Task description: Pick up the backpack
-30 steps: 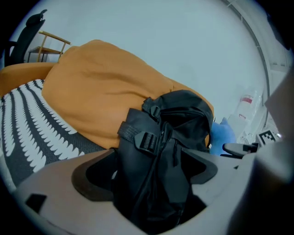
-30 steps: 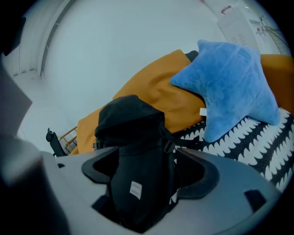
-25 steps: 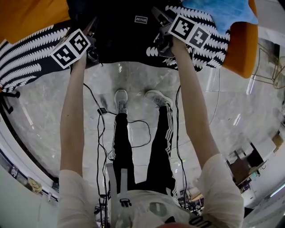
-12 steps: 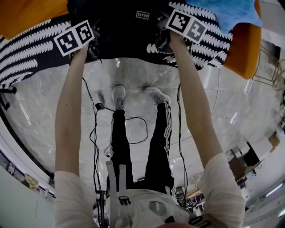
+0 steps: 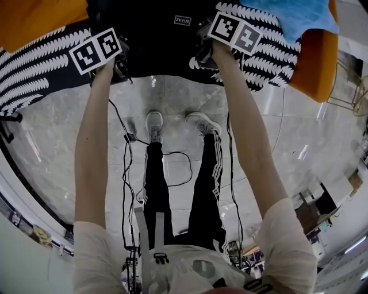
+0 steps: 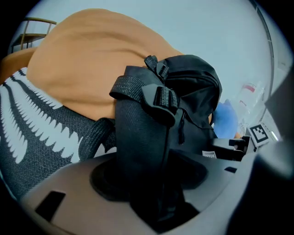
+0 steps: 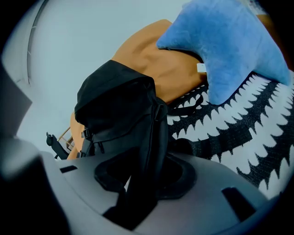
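Observation:
A black backpack [image 5: 167, 40] stands on a seat covered by a black-and-white patterned throw [image 5: 34, 80]. In the left gripper view its top [image 6: 188, 96] bulges behind a wide shoulder strap [image 6: 138, 137] that runs down between the jaws of my left gripper [image 6: 156, 183]. In the right gripper view the pack [image 7: 115, 105] stands upright, and a side strap [image 7: 147, 151] drops between the jaws of my right gripper [image 7: 142, 183]. Both pairs of jaws have just been closing and now pinch those straps. In the head view the left gripper [image 5: 118, 64] and right gripper [image 5: 204, 54] sit at the pack's two sides.
Orange cushions [image 5: 34, 20] [image 5: 313, 57] flank the seat, and a blue pillow [image 5: 293, 14] lies at its right. Black cables [image 5: 172, 166] trail over the shiny marble floor by the person's shoes [image 5: 155, 126]. A thin metal frame [image 5: 348, 86] stands at the far right.
Both grippers have moved a little further in over the backpack, and the right one has shifted left. The arms have stretched out slightly.

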### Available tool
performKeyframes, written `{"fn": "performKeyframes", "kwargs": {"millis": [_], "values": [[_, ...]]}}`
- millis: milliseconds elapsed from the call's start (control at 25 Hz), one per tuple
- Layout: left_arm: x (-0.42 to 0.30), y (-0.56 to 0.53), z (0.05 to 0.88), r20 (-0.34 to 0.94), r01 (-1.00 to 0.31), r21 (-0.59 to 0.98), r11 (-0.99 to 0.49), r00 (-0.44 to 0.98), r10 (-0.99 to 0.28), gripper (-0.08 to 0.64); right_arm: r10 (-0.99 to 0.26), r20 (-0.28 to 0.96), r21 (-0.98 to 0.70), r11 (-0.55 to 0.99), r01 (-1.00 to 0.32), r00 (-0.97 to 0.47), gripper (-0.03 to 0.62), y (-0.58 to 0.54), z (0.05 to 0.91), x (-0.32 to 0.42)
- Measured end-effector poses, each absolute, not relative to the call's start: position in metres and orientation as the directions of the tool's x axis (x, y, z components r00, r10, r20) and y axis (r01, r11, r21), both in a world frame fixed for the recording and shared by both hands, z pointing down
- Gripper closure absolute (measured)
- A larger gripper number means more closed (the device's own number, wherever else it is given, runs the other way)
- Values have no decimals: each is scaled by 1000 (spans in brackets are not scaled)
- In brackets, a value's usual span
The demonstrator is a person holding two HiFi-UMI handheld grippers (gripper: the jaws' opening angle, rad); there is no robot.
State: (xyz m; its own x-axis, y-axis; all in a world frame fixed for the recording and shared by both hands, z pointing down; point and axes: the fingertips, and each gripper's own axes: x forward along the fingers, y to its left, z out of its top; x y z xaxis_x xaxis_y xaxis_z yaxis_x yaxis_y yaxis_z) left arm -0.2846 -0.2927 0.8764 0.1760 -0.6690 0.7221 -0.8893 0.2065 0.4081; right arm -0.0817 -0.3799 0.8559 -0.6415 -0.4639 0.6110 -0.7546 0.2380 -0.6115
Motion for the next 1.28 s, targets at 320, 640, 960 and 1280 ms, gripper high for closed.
{"fn": "performKeyframes", "kwargs": {"millis": [320, 640, 960, 1280], "values": [[-281, -291, 871, 740, -908, 370, 197, 160, -653, 363, -442, 634, -573, 284, -769, -635, 486, -380, 851, -85], [-281, -288, 834, 729, -927, 321, 192, 113, -675, 408, -467, 624, -559, 295, -775, -627, 500, -378, 815, -86], [-275, -298, 743, 675, -942, 290, 171, 74, -734, 434, -536, 585, -518, 330, -789, -608, 504, -389, 724, -83], [-273, -303, 617, 602, -948, 280, 148, 54, -797, 442, -593, 532, -499, 357, -789, -605, 504, -391, 602, -81]]}}
